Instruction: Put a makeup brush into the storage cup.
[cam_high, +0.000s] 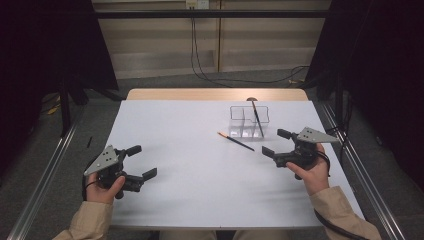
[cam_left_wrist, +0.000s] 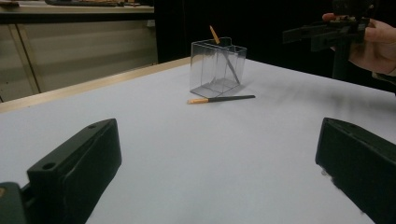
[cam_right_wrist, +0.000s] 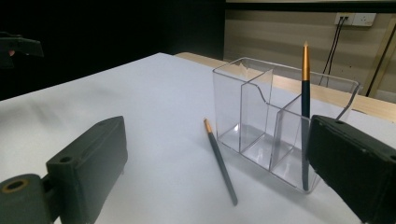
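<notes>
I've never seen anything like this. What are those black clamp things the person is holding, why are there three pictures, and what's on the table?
Those are hand-held grippers: two-jaw clamps a person squeezes, one per hand. The high view looks down on the white table; there you see the left gripper and the right gripper, both open and holding nothing. The other two pictures come from small cameras riding on each gripper, so its own black jaws rise from the bottom. On the table stands a clear plastic organizer with compartments. One dark pencil with a gold end leans inside it; a second pencil lies flat on the table just in front of it.
</notes>
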